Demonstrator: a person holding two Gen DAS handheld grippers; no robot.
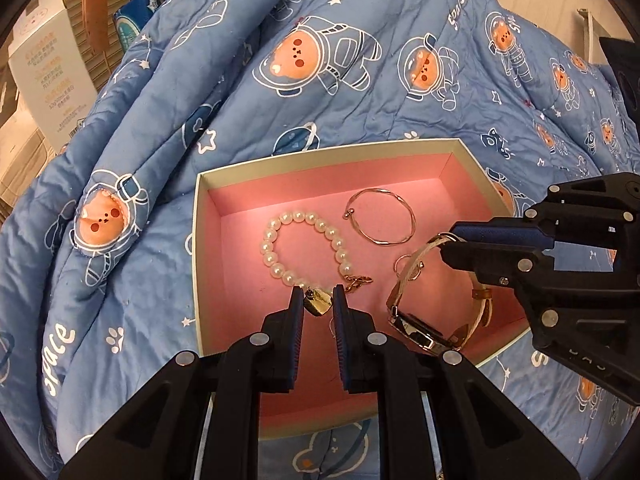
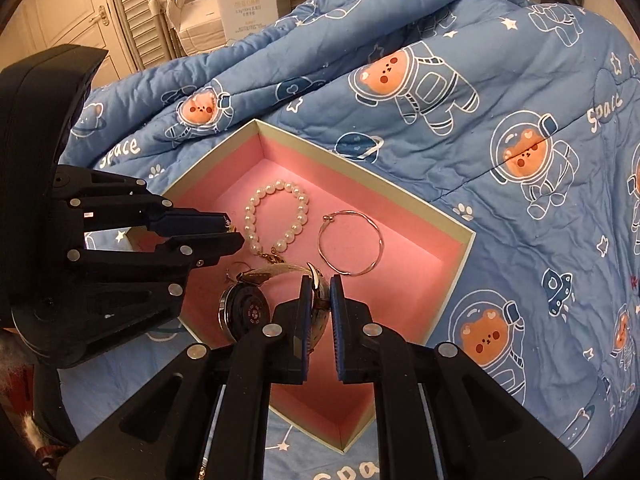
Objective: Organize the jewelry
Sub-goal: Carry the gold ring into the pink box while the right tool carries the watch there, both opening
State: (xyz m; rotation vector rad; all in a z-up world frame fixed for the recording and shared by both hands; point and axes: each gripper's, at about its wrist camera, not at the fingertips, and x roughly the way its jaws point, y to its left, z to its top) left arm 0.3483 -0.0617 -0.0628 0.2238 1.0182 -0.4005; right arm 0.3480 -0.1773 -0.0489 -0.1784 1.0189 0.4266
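An open box (image 1: 208,240) with a pink lining lies on the quilt. Inside it rest a pearl bracelet (image 1: 304,248) and a thin gold bangle (image 1: 380,216). My left gripper (image 1: 318,294) is over the box's near part, shut on a small gold heart pendant (image 1: 319,303) with a fine chain. From the right, my right gripper (image 1: 448,242) is shut on the pale strap of a wristwatch (image 1: 416,330), whose case hangs low in the box. In the right wrist view, the strap sits between the right gripper (image 2: 320,282) fingers, beside the watch case (image 2: 244,312), bracelet (image 2: 276,216), bangle (image 2: 350,240) and left gripper (image 2: 236,232).
A rumpled blue quilt (image 1: 360,92) printed with astronaut bears covers the bed and rises in folds behind and left of the box (image 2: 448,280). White cartons (image 1: 44,68) and a louvred door (image 2: 140,8) stand beyond the bed.
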